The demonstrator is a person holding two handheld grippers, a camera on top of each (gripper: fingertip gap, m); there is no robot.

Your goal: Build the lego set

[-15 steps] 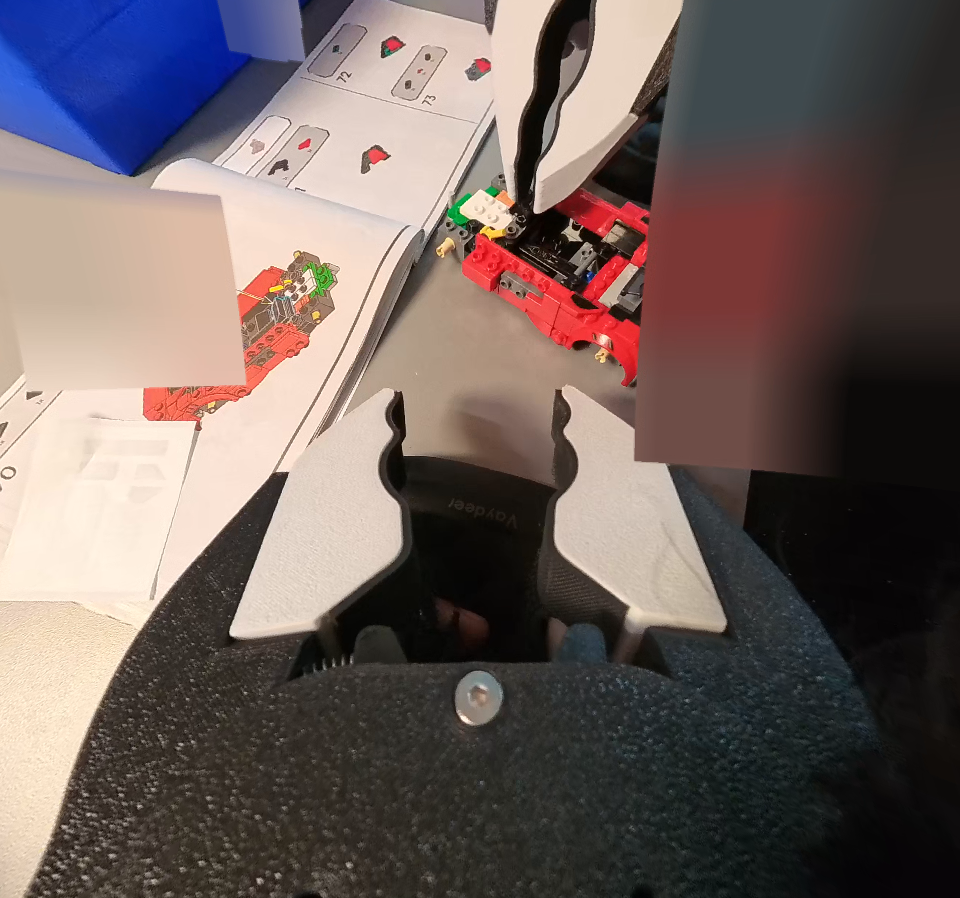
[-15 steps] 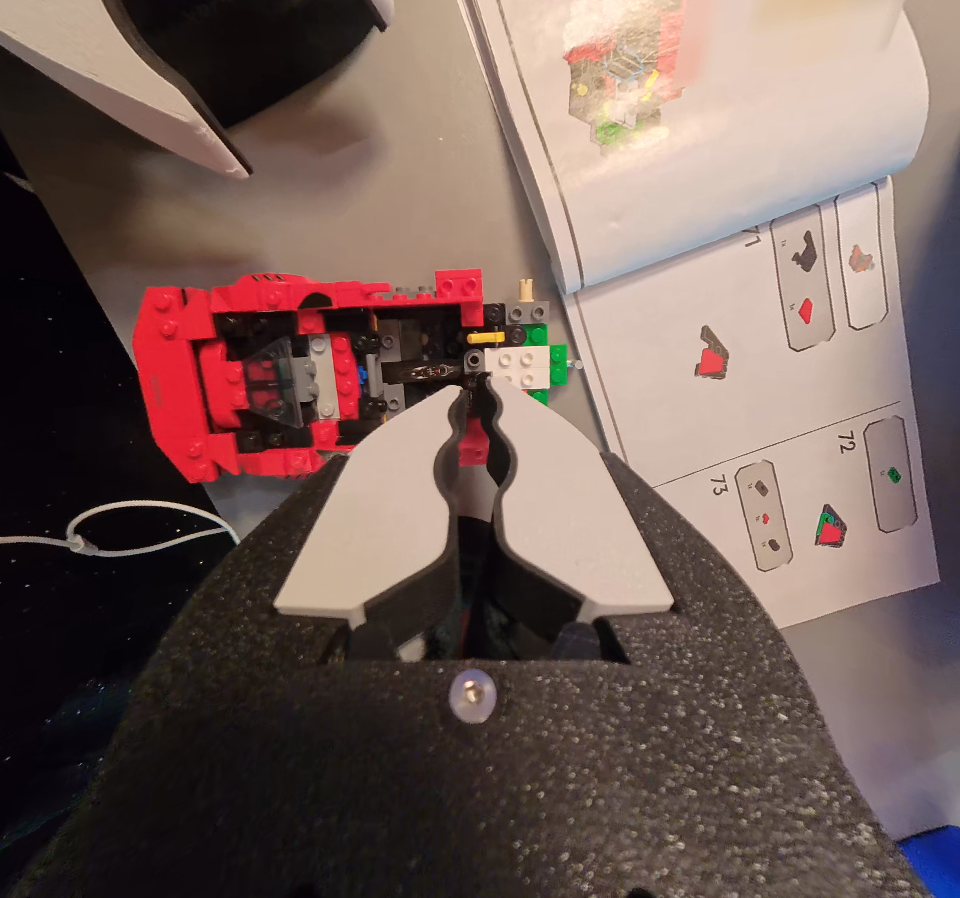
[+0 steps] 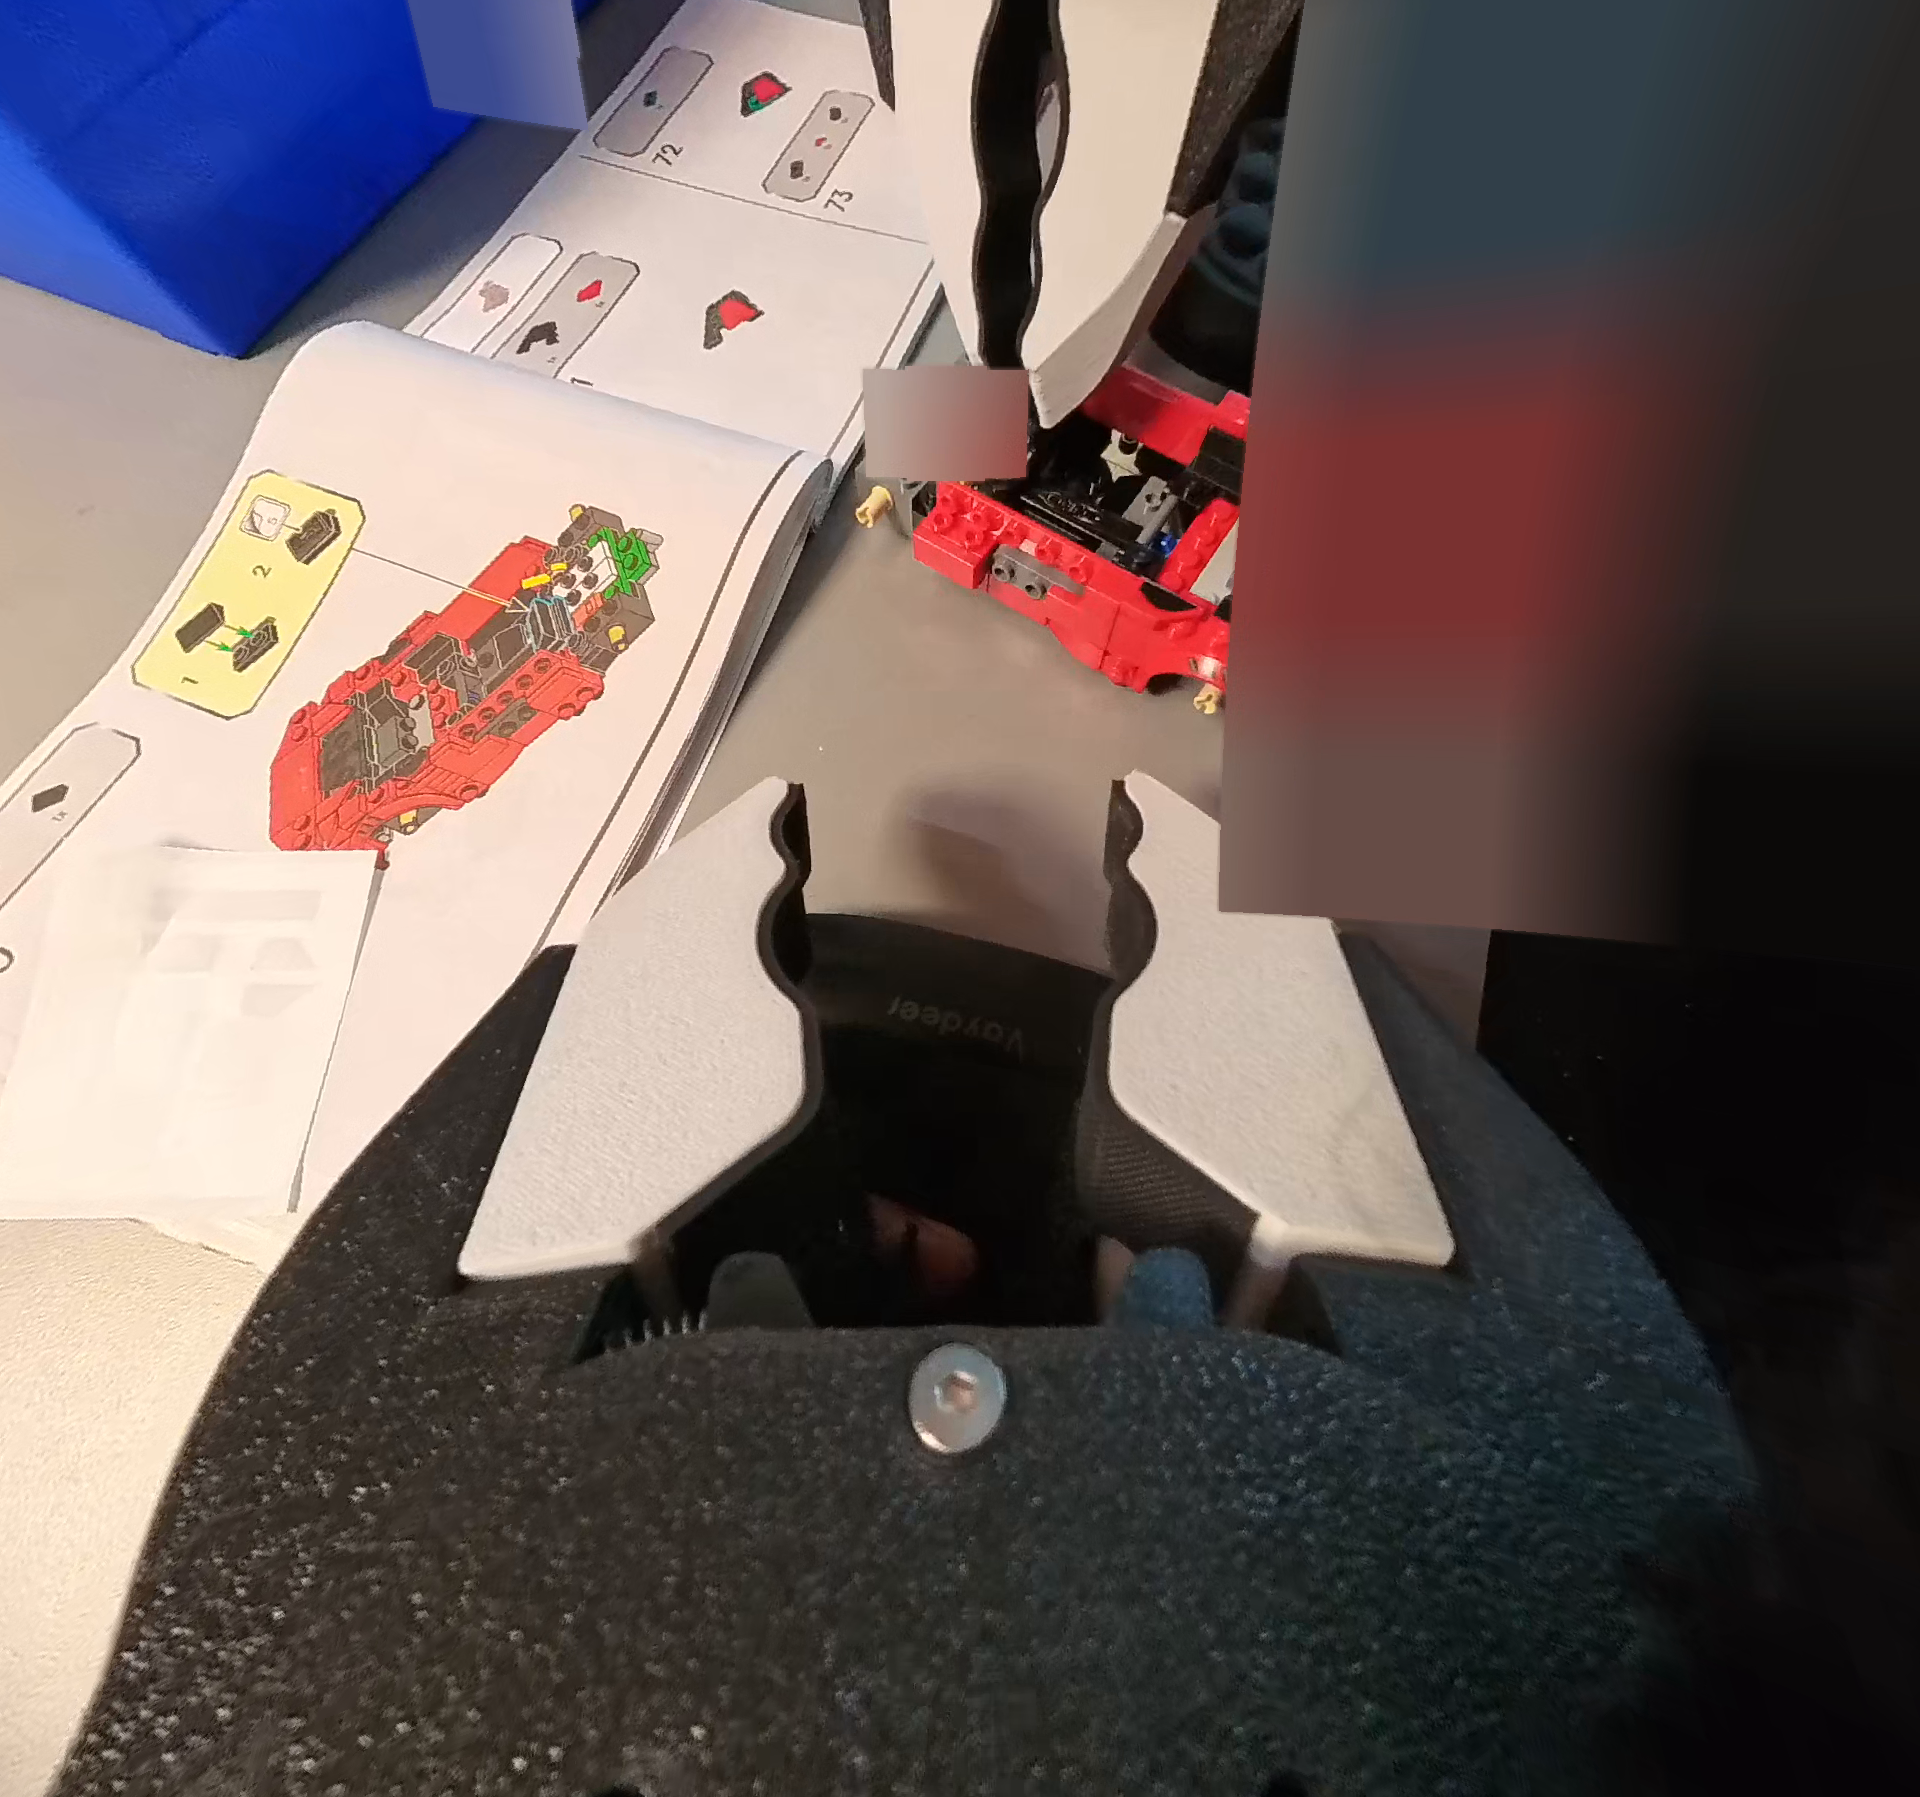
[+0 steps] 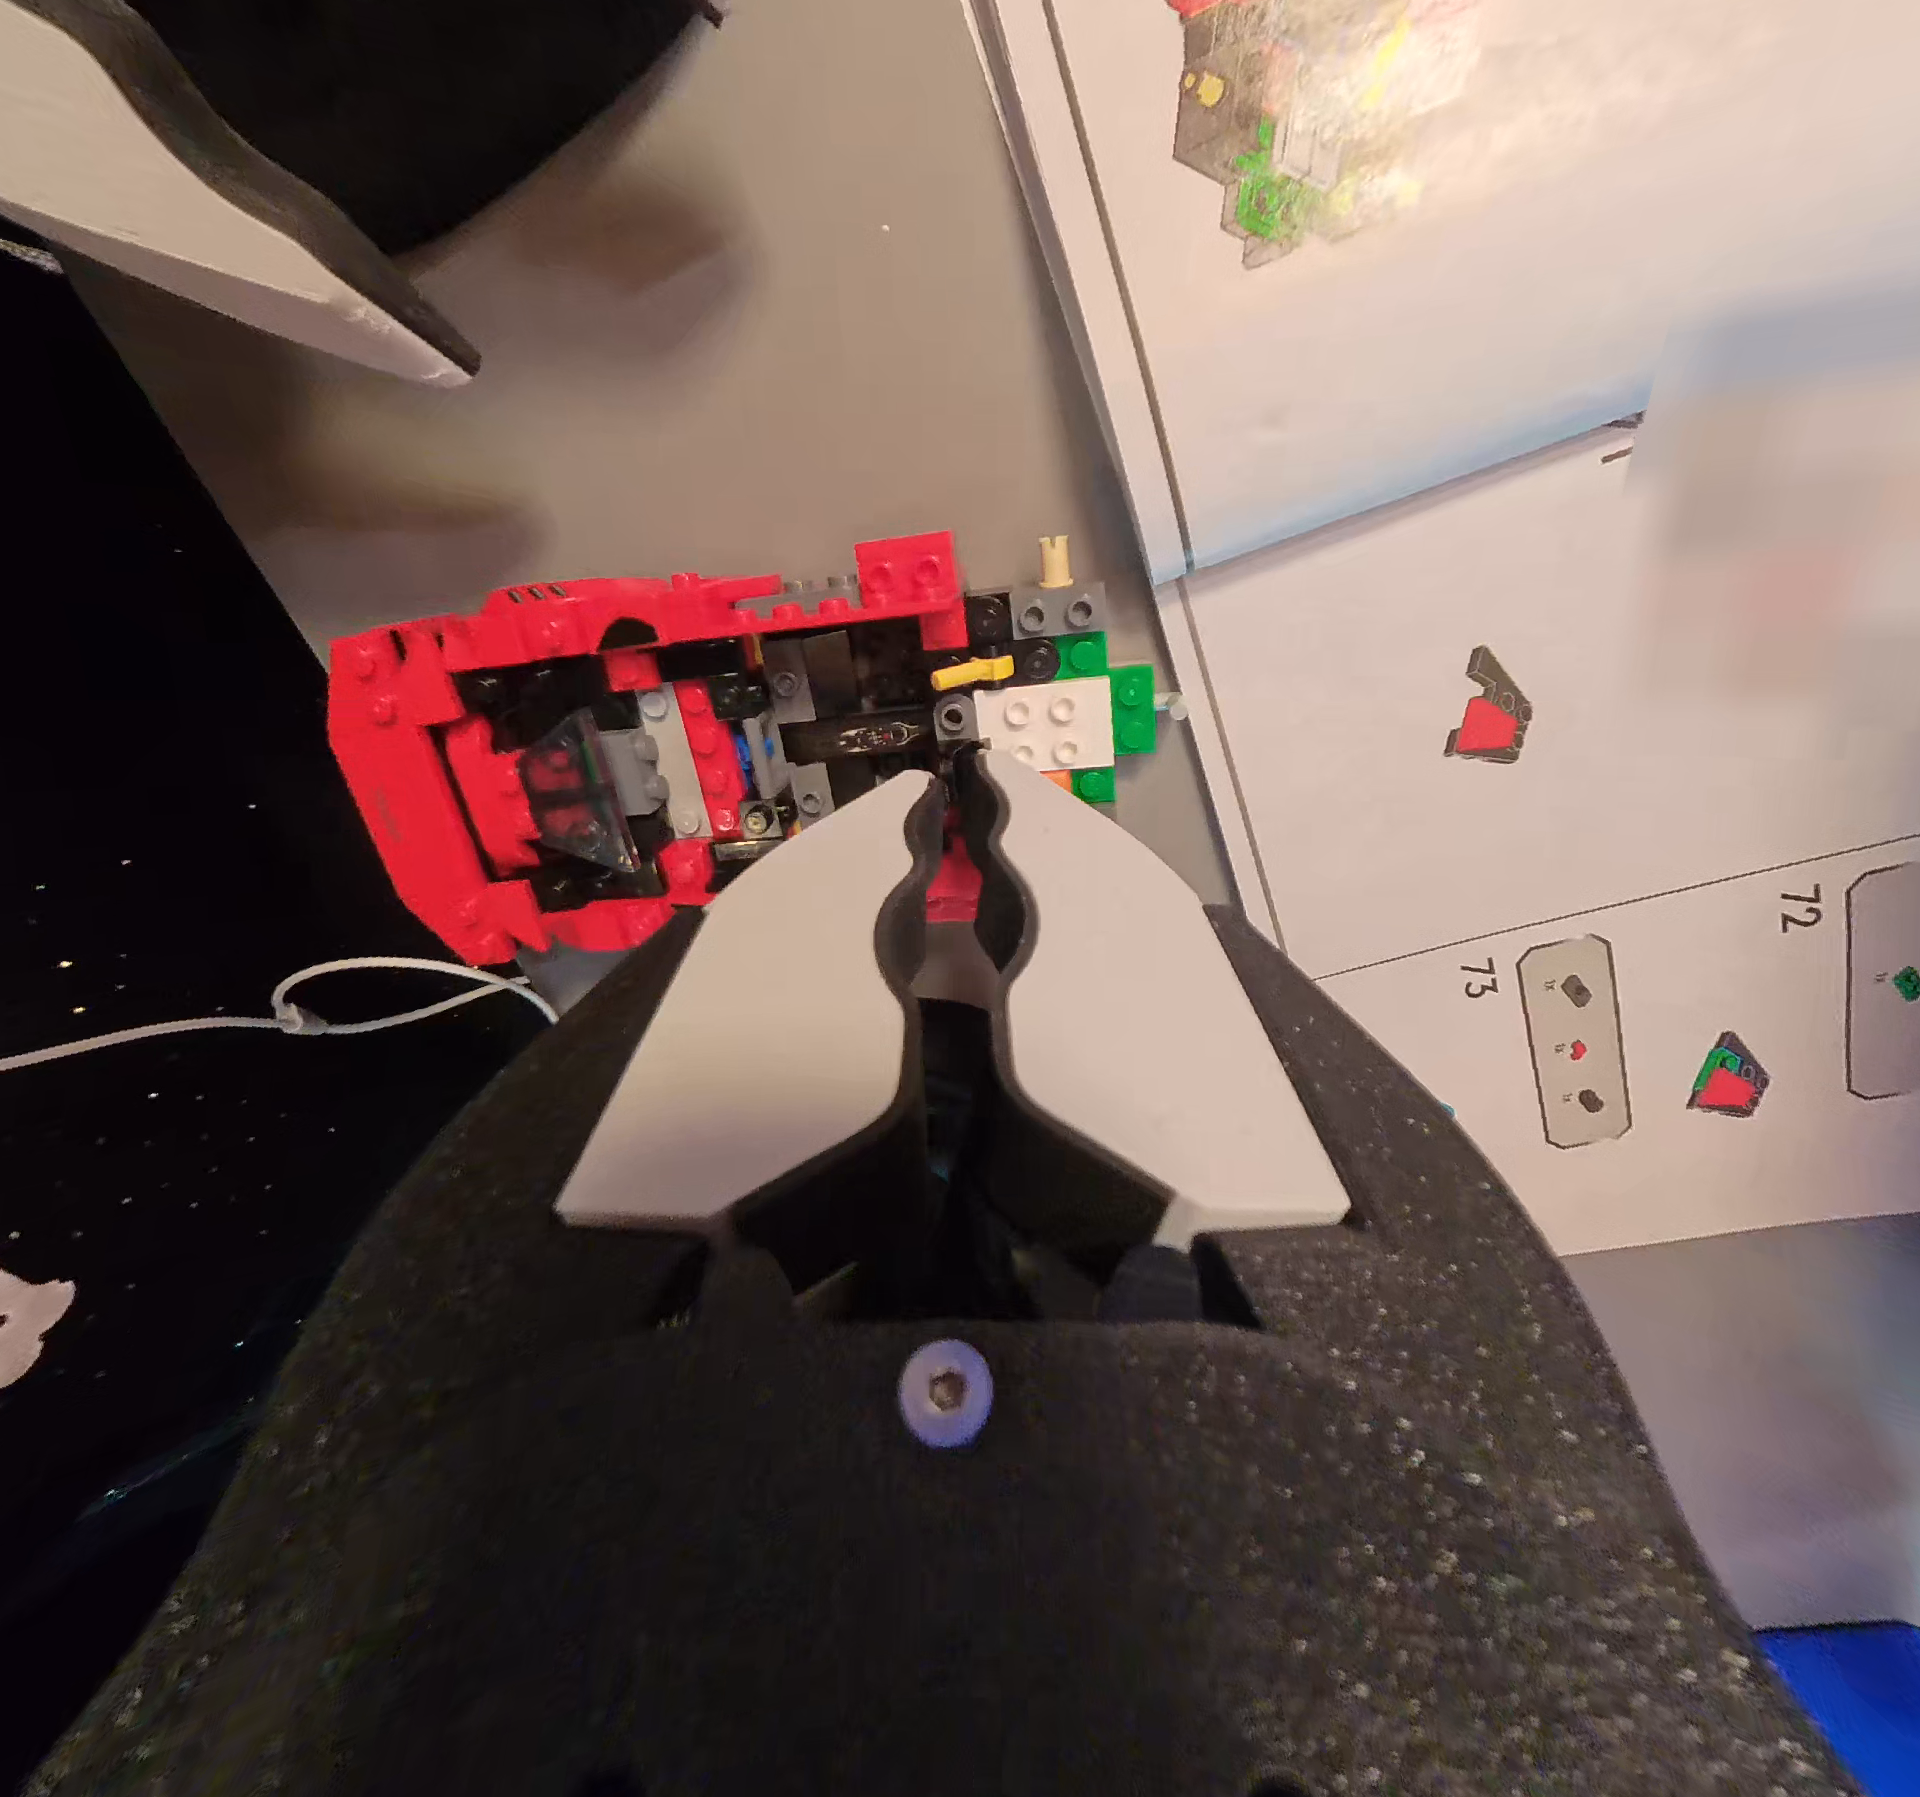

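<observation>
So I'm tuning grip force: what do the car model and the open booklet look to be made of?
The red car model looks like hard, glossy moulded plastic: studs, crisp edges and small highlights. The instruction booklet looks like thin printed paper with a slight sheen; its stacked pages curl over in an arch. The right tongs are closed over the model.

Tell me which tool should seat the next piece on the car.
Right. The right tool is shut on a small dark piece, its tips right over the red Lego car beside the white plate. The left tool is open, empty, and back from the car over the table.
</observation>
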